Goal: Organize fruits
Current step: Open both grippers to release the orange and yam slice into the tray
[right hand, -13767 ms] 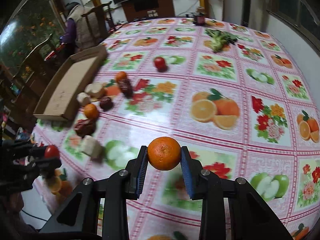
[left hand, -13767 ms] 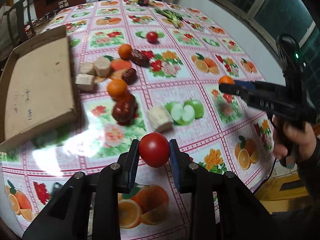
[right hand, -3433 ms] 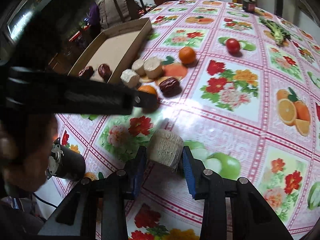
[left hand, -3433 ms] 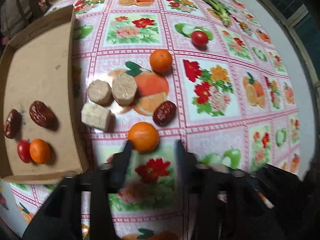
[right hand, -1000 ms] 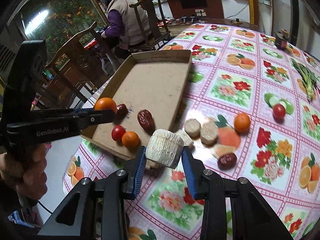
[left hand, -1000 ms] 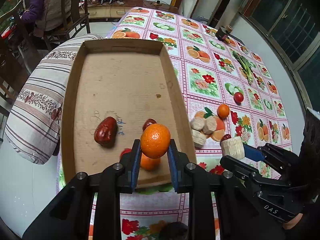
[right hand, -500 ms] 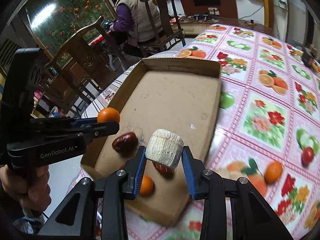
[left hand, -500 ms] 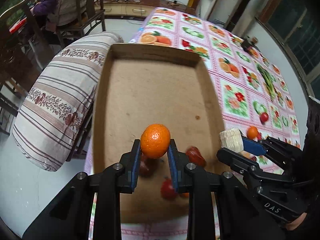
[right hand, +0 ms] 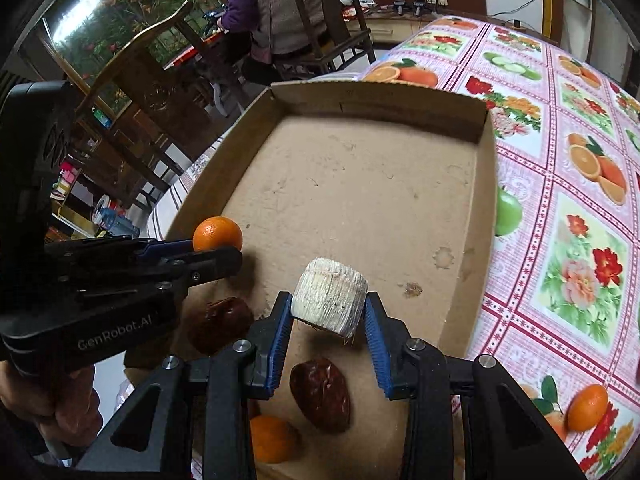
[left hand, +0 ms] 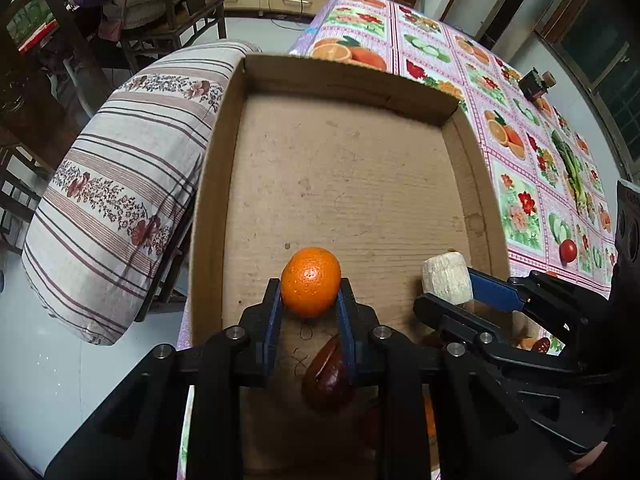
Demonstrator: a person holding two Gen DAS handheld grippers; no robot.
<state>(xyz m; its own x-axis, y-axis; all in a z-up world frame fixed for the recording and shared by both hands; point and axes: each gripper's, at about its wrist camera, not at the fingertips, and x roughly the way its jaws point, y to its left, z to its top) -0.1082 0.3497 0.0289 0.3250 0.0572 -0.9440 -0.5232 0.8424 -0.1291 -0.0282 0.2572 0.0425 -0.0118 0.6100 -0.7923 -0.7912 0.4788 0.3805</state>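
Two tools hang over the cardboard box (left hand: 352, 184), which sits at the left edge of the bench (right hand: 560, 208) with its far half bare. My left tool (left hand: 310, 312) is clenched on an orange (left hand: 311, 281), held above the near part of the box floor; my right tool (right hand: 329, 328) is clenched on a pale cut cylinder (right hand: 329, 298), probably sugarcane, over the near right of the box. Below them lie two dark red dates (right hand: 320, 394) and another orange (right hand: 272, 440).

To set both down well, I judge I should carry each piece slightly farther into the bare cardboard, lower until it touches, then release slowly so the orange does not roll into the dates. Keeping like beside like seems sensible: orange near orange.

Readable writing: "GenRobot.AI" on the left tool's body in the right wrist view.
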